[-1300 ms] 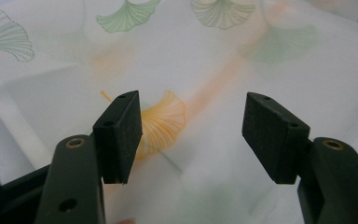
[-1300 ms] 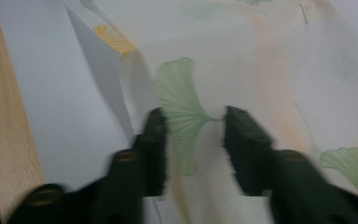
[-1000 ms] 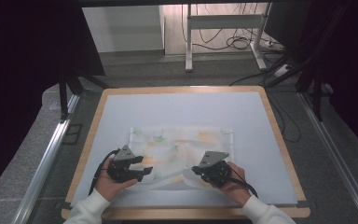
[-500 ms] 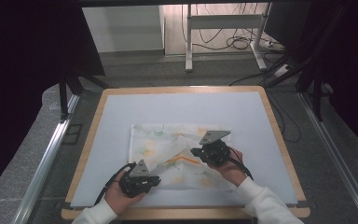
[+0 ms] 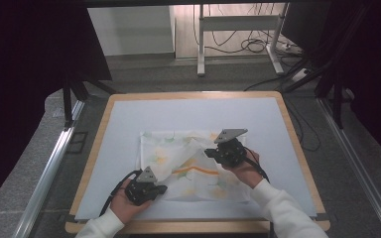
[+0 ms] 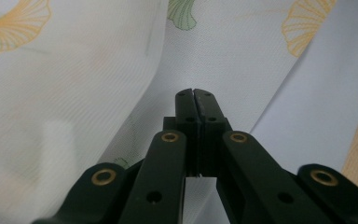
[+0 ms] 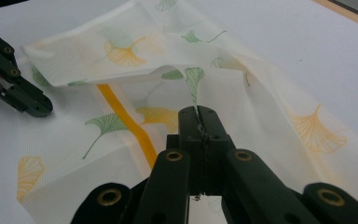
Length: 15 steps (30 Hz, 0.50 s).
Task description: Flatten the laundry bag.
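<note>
We're mid-fold on the cloth [image 5: 193, 166], which lies on the table [image 5: 129, 124] just below centre, toward 6 o'clock. The right claw [image 5: 209, 152] is clamped on a cloth edge, thin fabric pinched between its jaws in the right gripper view [image 7: 198, 122], and holds that flap lifted over the middle. The left claw [image 5: 162, 188] sits at the cloth's 7 o'clock corner; its jaws have just been closing and now meet tip to tip [image 6: 194, 93]. We can't tell whether any fabric is caught between them. Step in hand, as we read it: folding the cloth across itself. Next move calls for confirming the left grip, then carrying both held edges toward 12 o'clock together, keeping the fold line straight.
</note>
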Each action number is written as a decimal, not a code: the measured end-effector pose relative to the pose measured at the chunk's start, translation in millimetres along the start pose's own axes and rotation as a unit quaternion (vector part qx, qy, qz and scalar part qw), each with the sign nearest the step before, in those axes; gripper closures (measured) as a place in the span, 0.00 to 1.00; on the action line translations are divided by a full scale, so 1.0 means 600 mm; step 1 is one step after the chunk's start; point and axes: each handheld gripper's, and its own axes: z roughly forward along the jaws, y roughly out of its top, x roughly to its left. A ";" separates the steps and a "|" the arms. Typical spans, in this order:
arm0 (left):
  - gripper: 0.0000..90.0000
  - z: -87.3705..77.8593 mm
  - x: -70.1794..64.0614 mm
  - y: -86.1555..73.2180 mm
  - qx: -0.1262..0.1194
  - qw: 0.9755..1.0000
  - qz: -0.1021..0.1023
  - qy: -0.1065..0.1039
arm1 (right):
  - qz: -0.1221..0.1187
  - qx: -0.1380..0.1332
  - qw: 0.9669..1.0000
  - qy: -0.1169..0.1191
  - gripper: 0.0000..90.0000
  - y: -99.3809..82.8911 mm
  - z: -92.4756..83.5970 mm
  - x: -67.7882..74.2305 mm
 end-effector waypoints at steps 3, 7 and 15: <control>1.00 0.001 0.002 -0.001 -0.004 1.000 -0.007 -0.006 | -0.004 0.007 1.000 -0.002 0.99 0.007 0.001 -0.007; 1.00 0.001 0.005 -0.001 -0.003 1.000 -0.011 -0.012 | -0.005 0.015 1.000 -0.009 0.99 0.023 0.005 -0.026; 1.00 0.001 0.005 -0.001 -0.002 1.000 -0.009 -0.011 | 0.025 0.028 0.998 -0.042 0.99 0.093 0.032 -0.130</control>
